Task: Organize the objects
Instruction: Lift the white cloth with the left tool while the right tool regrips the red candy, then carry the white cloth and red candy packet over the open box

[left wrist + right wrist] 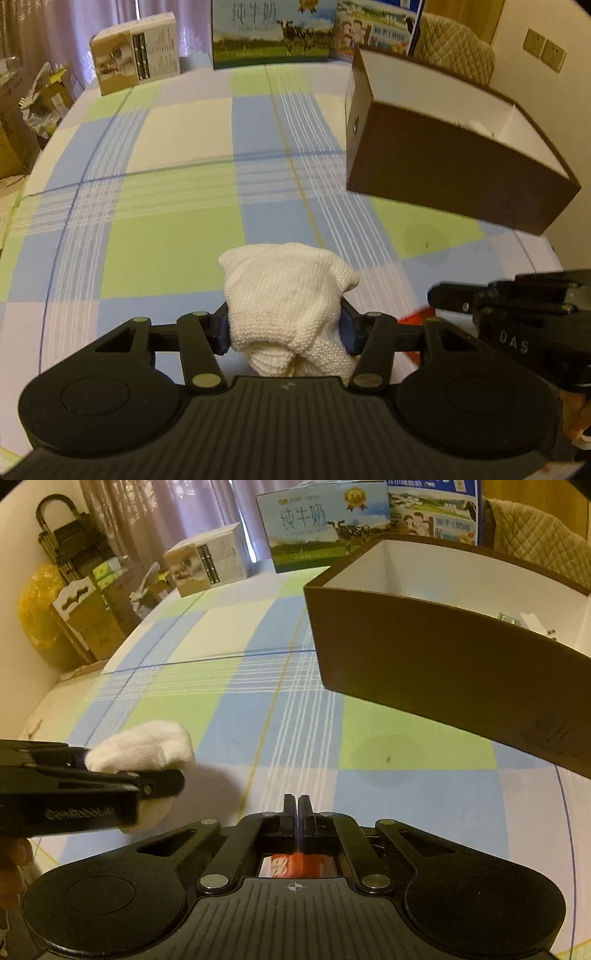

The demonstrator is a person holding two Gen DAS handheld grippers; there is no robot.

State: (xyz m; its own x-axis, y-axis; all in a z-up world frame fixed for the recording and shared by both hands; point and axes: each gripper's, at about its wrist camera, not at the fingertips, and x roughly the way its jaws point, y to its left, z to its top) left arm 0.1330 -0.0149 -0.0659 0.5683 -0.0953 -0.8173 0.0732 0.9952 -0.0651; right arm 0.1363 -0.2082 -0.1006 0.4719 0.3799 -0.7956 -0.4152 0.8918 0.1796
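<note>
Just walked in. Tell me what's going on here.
A person is tidying a table covered in a checked blue, green and white cloth with two handheld grippers. The left gripper has its jaws shut on a bunched white knitted cloth. The right gripper is shut on a small red and white packet. An open brown cardboard box with a white interior sits ahead, some small items already inside.

Both cameras ride low and close over the blue, green and white checked tablecloth [177, 221], each facing the table's far edge. The left one sits left of the right. Both take in the brown open cardboard box with white lining [443, 664] and the blue-and-green milk carton [269, 33] at the far edge.
</note>
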